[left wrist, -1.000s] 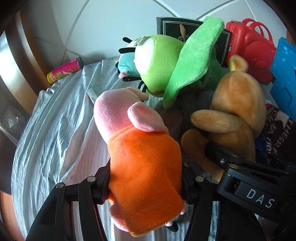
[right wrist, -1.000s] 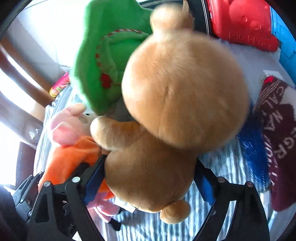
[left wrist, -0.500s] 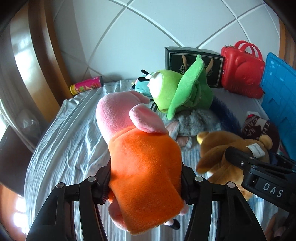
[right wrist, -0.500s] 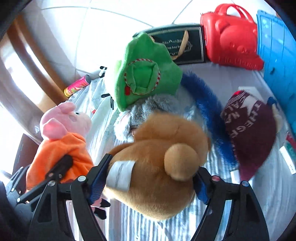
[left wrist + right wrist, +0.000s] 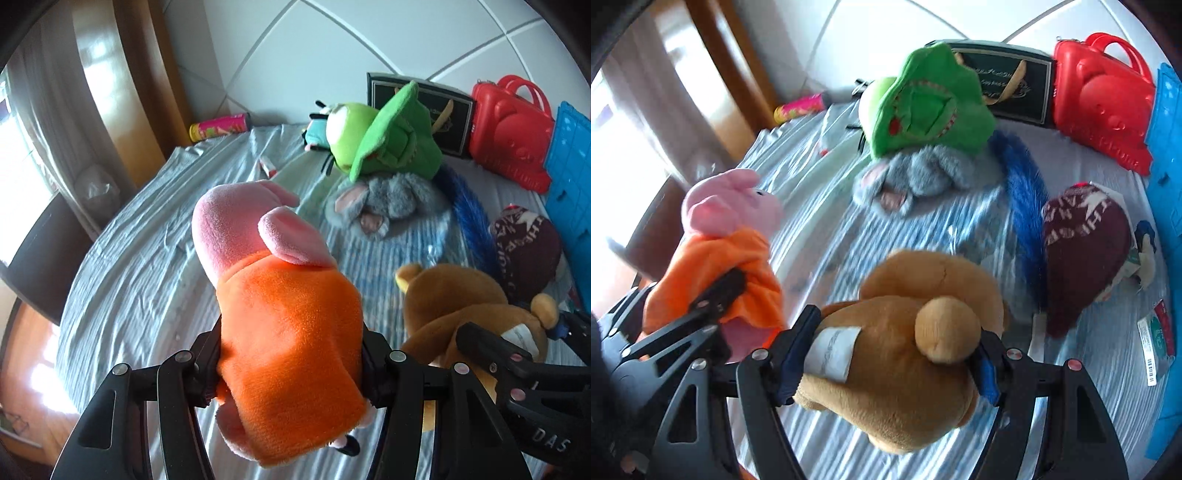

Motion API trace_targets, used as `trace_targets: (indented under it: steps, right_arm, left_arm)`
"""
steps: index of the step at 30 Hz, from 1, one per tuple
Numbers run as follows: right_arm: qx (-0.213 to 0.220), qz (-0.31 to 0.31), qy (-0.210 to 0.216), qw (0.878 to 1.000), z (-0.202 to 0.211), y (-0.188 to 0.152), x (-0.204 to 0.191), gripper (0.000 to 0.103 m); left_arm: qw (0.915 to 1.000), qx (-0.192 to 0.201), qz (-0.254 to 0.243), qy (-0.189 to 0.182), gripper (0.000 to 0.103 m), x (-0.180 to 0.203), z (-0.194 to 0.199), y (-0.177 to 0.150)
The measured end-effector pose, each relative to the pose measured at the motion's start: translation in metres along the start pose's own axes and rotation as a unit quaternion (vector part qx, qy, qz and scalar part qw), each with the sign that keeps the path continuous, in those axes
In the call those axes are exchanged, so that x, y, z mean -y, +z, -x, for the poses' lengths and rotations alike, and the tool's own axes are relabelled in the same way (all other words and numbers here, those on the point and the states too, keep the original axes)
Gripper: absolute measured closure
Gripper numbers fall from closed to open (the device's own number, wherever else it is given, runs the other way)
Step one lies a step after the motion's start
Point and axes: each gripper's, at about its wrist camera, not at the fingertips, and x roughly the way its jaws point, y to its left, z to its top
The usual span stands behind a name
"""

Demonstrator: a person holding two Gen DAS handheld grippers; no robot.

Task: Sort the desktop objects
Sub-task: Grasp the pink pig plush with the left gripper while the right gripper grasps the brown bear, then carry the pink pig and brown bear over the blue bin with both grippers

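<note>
A: Location type?
B: Home interior. Indicators: wrinkled striped cloth [image 5: 140, 266] covering the surface, plush toys [image 5: 923, 110] scattered on it, white tiled wall [image 5: 332, 44], wooden frame [image 5: 140, 92] beside a bright window.

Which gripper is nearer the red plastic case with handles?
Right. The right gripper, closing on the brown plush bear, sits nearer the red plastic case; the left gripper, clamping the pink plush pig, is farther.

A pale blue striped wrinkled cloth [image 5: 140, 258] covers the surface. Behind it rises a white tiled wall [image 5: 332, 40] with grey diagonal joints. At the left stand a glossy brown wooden frame [image 5: 136, 85] and a sheer pale curtain [image 5: 33, 122] lit by daylight.
</note>
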Motion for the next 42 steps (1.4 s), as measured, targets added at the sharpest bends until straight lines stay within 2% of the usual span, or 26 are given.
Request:
trace_targets:
  steps: [3,7,10,14,18,20,25,29,35,42]
  right_arm:
    - [-0.03,0.01,-0.017,0.999,-0.003,-0.033,0.003,0.03]
    - [-0.048,-0.036,-0.006,0.998,-0.008,-0.064,0.021,0.03]
    - [-0.046,-0.043,-0.018,0.998,-0.005,-0.068,0.02,0.026]
    - [-0.06,-0.049,-0.038,0.996,-0.011,-0.062,0.014,0.013]
    - [-0.091,-0.064,-0.027,0.993,-0.023,-0.063,0.018,0.002]
    - [-0.101,-0.074,-0.016,0.992,-0.03,-0.064,0.021,0.0]
    - [-0.115,-0.077,0.01,0.99,-0.047,-0.066,0.021,0.0]
    - [-0.102,-0.064,0.004,0.993,-0.05,-0.067,0.014,0.001]
    - [-0.065,-0.034,-0.027,0.997,-0.028,-0.064,-0.003,0.017]
    - [-0.013,-0.016,-0.056,0.998,0.008,-0.061,-0.018,0.026]
  left_arm:
    - [0.9996,-0.028,-0.008,0.002,0.046,0.009,-0.004,-0.027]
    - [0.9976,-0.048,-0.05,-0.003,0.045,0.023,-0.011,-0.054]
    - [0.9959,-0.053,-0.073,-0.004,0.045,0.03,-0.015,-0.069]
    - [0.9954,-0.049,-0.082,-0.01,0.04,0.03,-0.015,-0.076]
    - [0.9952,-0.048,-0.084,-0.012,0.034,0.031,-0.018,-0.073]
    - [0.9953,-0.049,-0.083,-0.011,0.032,0.032,-0.021,-0.073]
    - [0.9959,-0.054,-0.072,-0.007,0.028,0.025,-0.03,-0.075]
    - [0.9971,-0.048,-0.058,-0.015,0.039,0.018,-0.027,-0.077]
    - [0.9977,-0.033,-0.057,-0.02,0.044,0.015,-0.011,-0.078]
    - [0.997,0.015,-0.071,-0.028,0.045,0.014,0.025,-0.068]
